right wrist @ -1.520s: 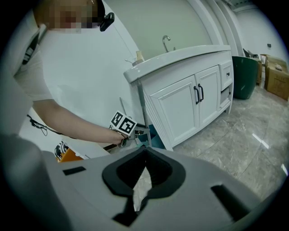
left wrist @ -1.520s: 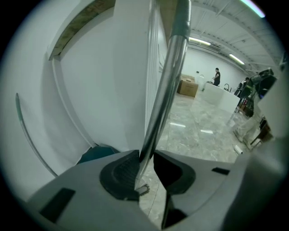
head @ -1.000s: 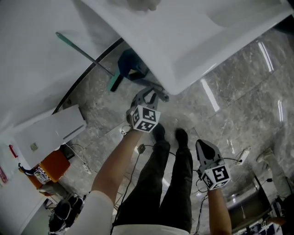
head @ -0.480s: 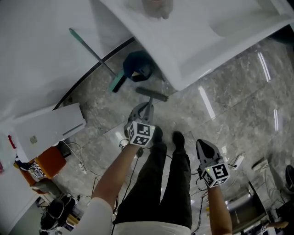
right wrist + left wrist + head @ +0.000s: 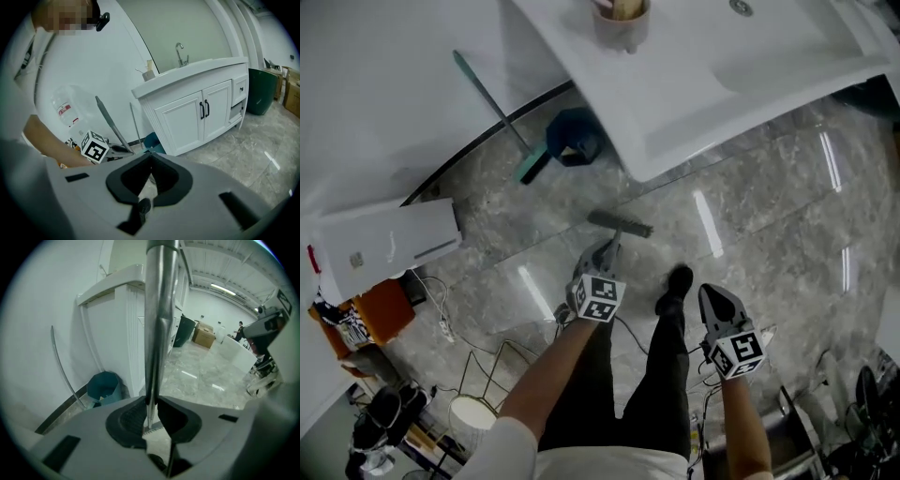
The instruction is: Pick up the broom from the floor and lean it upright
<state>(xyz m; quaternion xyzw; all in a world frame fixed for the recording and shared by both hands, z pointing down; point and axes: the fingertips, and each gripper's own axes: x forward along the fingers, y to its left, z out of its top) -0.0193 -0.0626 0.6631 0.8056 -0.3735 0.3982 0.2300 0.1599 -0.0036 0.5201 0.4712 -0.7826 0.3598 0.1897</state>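
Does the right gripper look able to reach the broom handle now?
Probably yes: the right gripper is empty, near the broom handle that the left gripper holds; only the person's shoe shows between them.

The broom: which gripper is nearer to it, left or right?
Left. The left gripper is shut on the broom handle; the right gripper is apart from it, empty.

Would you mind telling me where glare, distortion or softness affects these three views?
Head view: white streaks of glare on the marble floor. Left gripper view: fisheye with dark corners; the close broom handle looks soft. Right gripper view: same fisheye vignette; the vanity cabinet is sharp.
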